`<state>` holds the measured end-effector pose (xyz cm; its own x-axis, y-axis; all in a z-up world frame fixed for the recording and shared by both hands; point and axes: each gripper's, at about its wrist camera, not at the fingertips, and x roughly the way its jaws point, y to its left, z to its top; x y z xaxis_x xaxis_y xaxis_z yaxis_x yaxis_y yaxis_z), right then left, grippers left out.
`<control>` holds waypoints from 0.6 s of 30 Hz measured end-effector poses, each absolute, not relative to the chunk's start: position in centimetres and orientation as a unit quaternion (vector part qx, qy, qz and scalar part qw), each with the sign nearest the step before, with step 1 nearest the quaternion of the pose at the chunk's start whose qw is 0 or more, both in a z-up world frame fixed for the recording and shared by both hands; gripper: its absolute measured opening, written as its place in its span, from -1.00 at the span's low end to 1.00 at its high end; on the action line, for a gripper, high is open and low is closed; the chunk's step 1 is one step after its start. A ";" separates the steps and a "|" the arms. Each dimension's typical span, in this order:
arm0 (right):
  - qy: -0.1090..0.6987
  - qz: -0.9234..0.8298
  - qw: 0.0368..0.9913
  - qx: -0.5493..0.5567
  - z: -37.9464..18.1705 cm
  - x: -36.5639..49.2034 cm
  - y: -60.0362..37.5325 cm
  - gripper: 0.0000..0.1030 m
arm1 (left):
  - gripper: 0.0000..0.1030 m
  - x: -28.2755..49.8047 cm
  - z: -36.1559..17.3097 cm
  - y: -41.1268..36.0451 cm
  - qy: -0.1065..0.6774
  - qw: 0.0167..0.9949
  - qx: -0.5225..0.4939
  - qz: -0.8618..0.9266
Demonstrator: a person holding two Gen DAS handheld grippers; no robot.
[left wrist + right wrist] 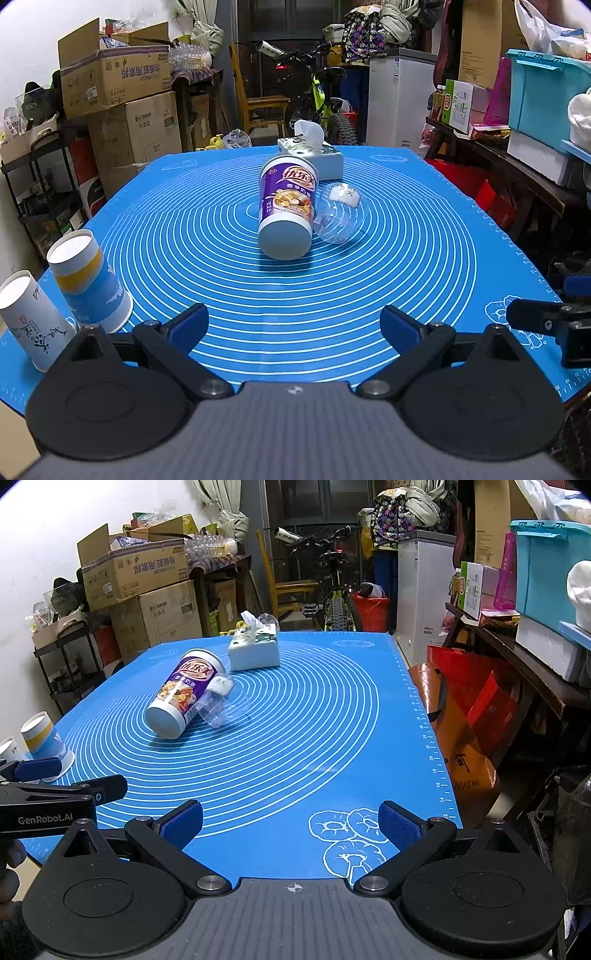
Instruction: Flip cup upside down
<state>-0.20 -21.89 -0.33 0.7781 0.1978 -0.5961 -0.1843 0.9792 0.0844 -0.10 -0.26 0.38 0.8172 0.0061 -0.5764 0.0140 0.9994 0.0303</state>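
The purple cup (286,210) lies on its side mid-counter (424,266), a clear cup (338,214) apparently touching it. Both the left claw (293,326) and right claw (291,821) hover near the counter's edge, spread wide and empty, likely because no grasp has begun.

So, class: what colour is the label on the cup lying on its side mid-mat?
Mostly purple, with white ends on the cup; clearest in the left wrist view.

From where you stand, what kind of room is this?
Probably a home storage room or garage: stacked brown cardboard boxes, a parked black-and-green bicycle and a white chest freezer crowd around the blue mat-covered table.
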 end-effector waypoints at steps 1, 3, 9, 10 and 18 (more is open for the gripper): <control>0.318 0.101 0.943 0.010 -0.5 -0.3 -21.9 0.95 | 0.91 -0.1 0.4 -0.3 0.302 0.953 0.017 -0.002; 0.319 0.101 0.942 0.010 -0.6 -0.4 -22.0 0.95 | 0.91 -0.1 0.4 -0.3 0.302 0.953 0.017 -0.002; 0.319 0.101 0.942 0.010 -0.6 -0.3 -22.0 0.95 | 0.91 -0.1 0.4 -0.3 0.302 0.953 0.018 -0.002; 0.319 0.101 0.942 0.010 -0.6 -0.3 -22.0 0.95 | 0.91 -0.1 0.4 -0.3 0.302 0.953 0.018 -0.002; 0.319 0.100 0.942 0.010 -0.6 -0.3 -22.0 0.95 | 0.91 -0.1 0.4 -0.3 0.300 0.954 0.020 -0.003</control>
<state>-0.32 -21.95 -0.63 0.7759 0.1952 -0.5999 -0.1827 0.9797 0.0825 -0.05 -0.28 0.43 0.8195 0.0069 -0.5730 0.0171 0.9992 0.0365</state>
